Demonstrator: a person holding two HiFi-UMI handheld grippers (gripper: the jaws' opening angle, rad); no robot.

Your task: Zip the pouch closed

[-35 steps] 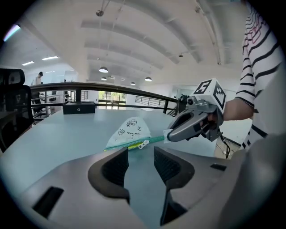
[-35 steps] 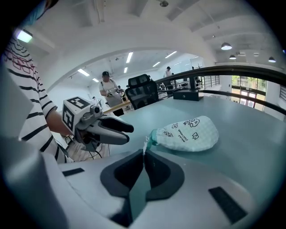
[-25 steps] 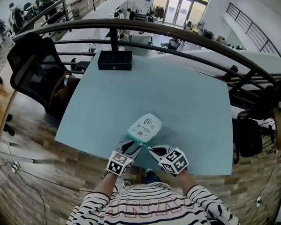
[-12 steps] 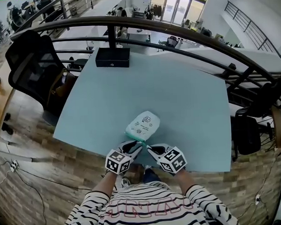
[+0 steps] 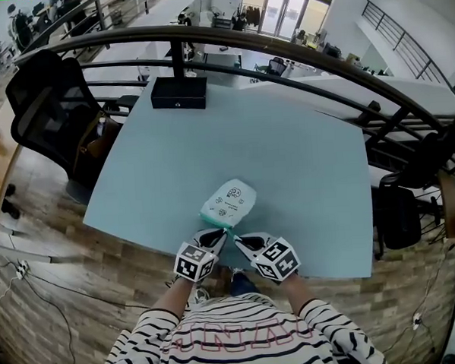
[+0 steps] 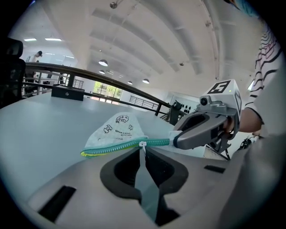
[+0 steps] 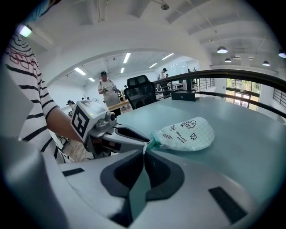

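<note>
Both hands are held low and close together at the near edge of the worktop (image 5: 287,151). The forearms come up from the striped sleeves and both tools point forward and downward. The left gripper (image 5: 220,236) and the right gripper (image 5: 237,240) meet almost tip to tip at the near corner of the pouch (image 5: 229,202).

Left gripper: the fingers are closing. The small white zipper pull (image 6: 142,145) stands between their tips and is already pinched there.

Right gripper: the fingers are pressed together on the pouch's near corner, at the end of the teal zipper (image 6: 156,142).

Change from a second ago: the left fingers then stood spread wide about the same corner and have now drawn in on the pull. Neither the right gripper nor the pouch has visibly shifted on the worktop.

Containers: the pouch lies flat near the worktop's front edge, pale with a fine check and small printed figures. Its zipper edge faces the left gripper. The pull sits toward the end held by the right gripper. Beyond the pull a yellow-green strip shows under the teal band (whether that stretch gapes open cannot be told). Nothing of its contents can be seen. A black box (image 5: 179,92) rests shut at the far edge, well apart from the pouch.
</note>
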